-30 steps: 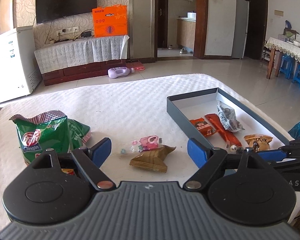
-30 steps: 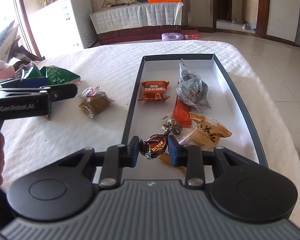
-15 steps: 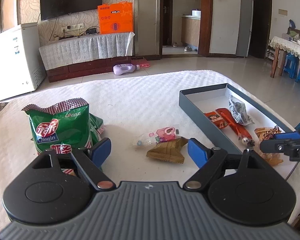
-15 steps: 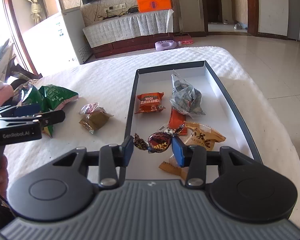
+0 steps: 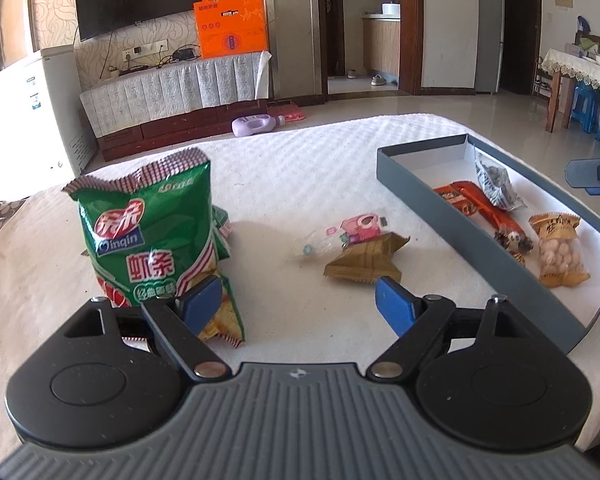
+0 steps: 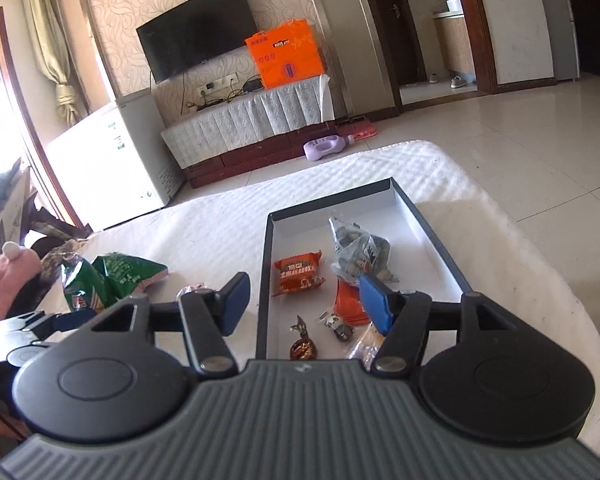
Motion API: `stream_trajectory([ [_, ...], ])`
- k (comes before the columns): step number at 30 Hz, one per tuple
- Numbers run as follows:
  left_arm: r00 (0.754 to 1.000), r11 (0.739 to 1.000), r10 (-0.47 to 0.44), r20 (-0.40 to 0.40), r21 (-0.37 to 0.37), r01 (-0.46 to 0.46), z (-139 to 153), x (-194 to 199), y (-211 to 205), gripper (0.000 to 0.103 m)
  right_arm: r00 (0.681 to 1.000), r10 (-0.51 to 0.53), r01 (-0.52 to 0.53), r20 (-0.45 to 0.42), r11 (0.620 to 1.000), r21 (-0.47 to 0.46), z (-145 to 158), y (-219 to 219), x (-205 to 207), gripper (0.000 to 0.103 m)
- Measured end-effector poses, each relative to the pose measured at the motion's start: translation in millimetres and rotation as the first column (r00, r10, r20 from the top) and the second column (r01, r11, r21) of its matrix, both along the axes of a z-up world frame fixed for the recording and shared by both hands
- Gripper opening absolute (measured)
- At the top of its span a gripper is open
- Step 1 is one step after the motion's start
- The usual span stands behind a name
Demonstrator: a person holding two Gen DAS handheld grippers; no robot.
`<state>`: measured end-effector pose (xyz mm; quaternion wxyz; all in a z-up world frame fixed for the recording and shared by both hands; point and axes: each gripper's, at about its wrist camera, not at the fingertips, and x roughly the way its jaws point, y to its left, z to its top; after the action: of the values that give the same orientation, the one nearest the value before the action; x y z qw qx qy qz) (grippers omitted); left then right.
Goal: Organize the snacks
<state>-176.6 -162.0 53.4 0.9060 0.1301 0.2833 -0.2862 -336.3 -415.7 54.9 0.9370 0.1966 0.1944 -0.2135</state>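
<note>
- On the white quilted tabletop [image 5: 300, 168], the right gripper [image 6: 304, 300] no longer pinches the dark foil-wrapped candy [image 6: 302, 346] it clamped a second ago; its blue pads [image 6: 374, 304] are spreading, nothing between them, and the candy lies on the tray floor at about 6 o'clock of the tray.
- The right wrist view has tilted up since the earlier frame, taking in more of the television wall.
- The left gripper [image 5: 300, 304] keeps its jaws spread wide and empty, now closer to the green chip bag [image 5: 152, 240], whose lower corner sits just behind the left pad at 9 o'clock of the jaws.
- The brown wrapped snack [image 5: 364, 260] and the pink-and-clear packet [image 5: 346, 234] touching it lie on the cloth at 12 o'clock of the left jaws, between the bag and the grey tray [image 5: 416, 178].
- Inside the tray [image 6: 262, 280]: an orange packet [image 6: 298, 272] at 9 o'clock, a clear bag of dark pieces [image 6: 358, 248] near the centre, a red-orange stick packet [image 5: 488, 204], a small twisted sweet [image 6: 338, 326], and a bag of pale round snacks [image 5: 558, 250] at the near end.
</note>
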Motion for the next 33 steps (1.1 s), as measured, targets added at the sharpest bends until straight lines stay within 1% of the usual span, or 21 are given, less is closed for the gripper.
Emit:
stream_trajectory([
  [6, 1.0, 1.0, 0.0, -0.008, -0.005, 0.0, -5, 4, 4, 0.087, 0.997, 0.064, -0.065, -0.048, 0.997, -0.032, -4, 19, 21, 0.063],
  [9, 1.0, 1.0, -0.018, -0.012, -0.018, 0.018, -7, 6, -3, 0.087, 0.994, 0.085, -0.088, -0.066, 0.996, -0.034, -6, 23, 27, 0.063],
  [12, 0.999, 0.999, -0.033, 0.009, -0.028, 0.033, -6, 8, -13, 0.087, 0.991, 0.107, -0.111, -0.084, 0.993, -0.043, -7, 28, 29, 0.063],
  [14, 0.999, 0.999, -0.022, 0.024, -0.034, 0.023, -4, 12, -20, 0.087, 0.989, 0.112, -0.117, -0.097, 0.992, -0.048, -8, 29, 29, 0.063],
  [17, 1.0, 0.999, 0.009, 0.024, -0.05, -0.008, -2, 22, -29, 0.087, 0.988, 0.11, -0.115, -0.105, 0.992, -0.042, -8, 28, 29, 0.063],
  [20, 0.999, 0.996, 0.041, -0.001, -0.082, -0.041, -1, 34, -40, 0.087, 0.986, 0.115, -0.12, -0.122, 0.992, -0.039, -10, 27, 31, 0.063],
  [22, 0.999, 0.994, 0.045, -0.028, -0.098, -0.048, -4, 42, -49, 0.087, 0.984, 0.12, -0.127, -0.134, 0.991, -0.043, -11, 29, 32, 0.063],
  [23, 0.998, 0.995, 0.047, -0.034, -0.092, -0.05, -5, 47, -56, 0.087, 0.983, 0.123, -0.13, -0.137, 0.991, -0.043, -11, 29, 32, 0.063],
  [26, 0.997, 0.997, 0.07, -0.025, -0.024, -0.07, -18, 59, -71, 0.087, 0.981, 0.131, -0.138, -0.141, 0.99, -0.042, -12, 32, 34, 0.063],
  [29, 0.994, 0.994, 0.101, -0.044, -0.031, -0.102, -25, 74, -69, 0.087, 0.978, 0.148, -0.155, -0.144, 0.987, -0.043, -12, 36, 38, 0.063],
  [33, 0.991, 0.992, 0.125, -0.047, -0.021, -0.126, -28, 91, -58, 0.087, 0.974, 0.175, -0.183, -0.142, 0.982, -0.047, -11, 43, 46, 0.063],
])
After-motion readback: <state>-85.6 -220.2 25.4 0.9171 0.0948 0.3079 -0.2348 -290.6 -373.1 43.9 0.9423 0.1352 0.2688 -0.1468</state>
